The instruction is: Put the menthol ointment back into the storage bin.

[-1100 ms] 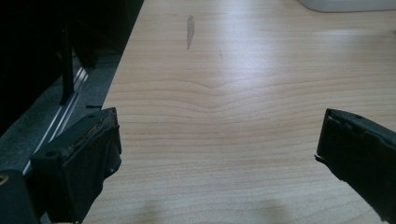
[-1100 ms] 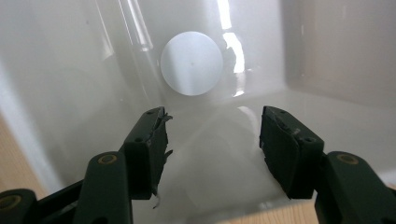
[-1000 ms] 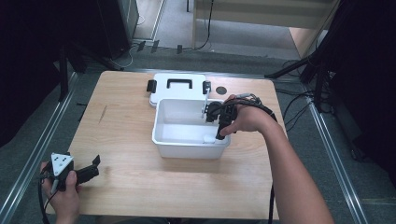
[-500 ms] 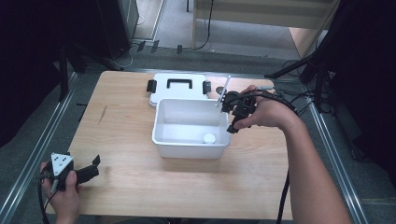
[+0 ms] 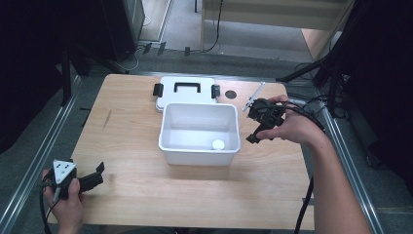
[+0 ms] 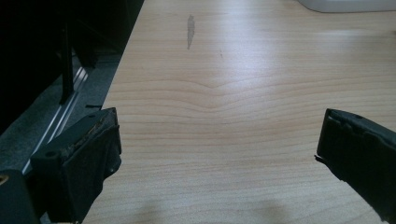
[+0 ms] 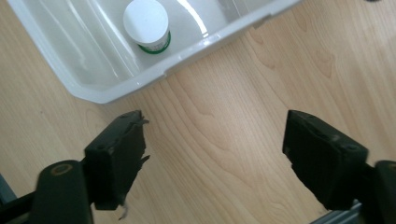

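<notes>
Centred on the light wooden table (image 5: 146, 195): open white plastic bin (image 5: 168, 141), small white-capped jar (image 5: 218, 144) inside its near-right corner; white lid with black handle (image 5: 186, 87) directly behind.

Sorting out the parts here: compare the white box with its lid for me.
The box is deep and open-topped, with a small white-capped jar inside; the lid is flat and lies behind it. The lid carries a black handle and two black clips; the box shows none. Both are white plastic.

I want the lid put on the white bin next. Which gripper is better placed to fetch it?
Probably the right gripper: it hangs open beside the bin, a short reach from the lid lying behind it. The left gripper, also open, sits at the table's near-left corner.
</notes>
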Motion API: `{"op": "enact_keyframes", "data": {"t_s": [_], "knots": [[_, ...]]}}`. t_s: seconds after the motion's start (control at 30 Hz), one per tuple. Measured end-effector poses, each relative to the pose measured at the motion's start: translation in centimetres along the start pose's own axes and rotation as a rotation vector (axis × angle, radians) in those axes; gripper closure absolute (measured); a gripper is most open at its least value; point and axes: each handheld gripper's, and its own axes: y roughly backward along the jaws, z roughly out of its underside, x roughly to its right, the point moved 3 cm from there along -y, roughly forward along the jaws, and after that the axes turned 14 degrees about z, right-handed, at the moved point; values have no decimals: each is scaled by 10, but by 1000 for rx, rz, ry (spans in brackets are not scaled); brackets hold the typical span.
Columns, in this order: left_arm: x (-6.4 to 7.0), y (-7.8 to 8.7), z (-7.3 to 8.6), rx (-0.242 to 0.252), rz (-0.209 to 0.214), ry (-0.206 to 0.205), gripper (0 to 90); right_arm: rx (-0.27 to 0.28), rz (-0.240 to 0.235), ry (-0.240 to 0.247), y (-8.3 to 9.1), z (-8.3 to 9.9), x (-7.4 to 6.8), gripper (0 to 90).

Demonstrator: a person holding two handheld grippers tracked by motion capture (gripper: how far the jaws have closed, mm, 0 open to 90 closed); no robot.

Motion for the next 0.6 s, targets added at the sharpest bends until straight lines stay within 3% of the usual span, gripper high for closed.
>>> {"op": "enact_keyframes", "data": {"t_s": [0.1, 0.3, 0.47, 0.6], "knots": [[0, 0, 0, 0, 0, 0, 2, 34, 13, -52, -6, 15, 3, 153], [0, 0, 0, -1, -1, -5, 2, 147, 17, -231, -23, 48, 7, 149], [1, 0, 0, -2, -5, -12, 3, 229, 66, -349, -37, 78, 5, 140], [1, 0, 0, -2, -5, -11, 2, 308, 109, -406, -44, 98, -2, 135]]}}
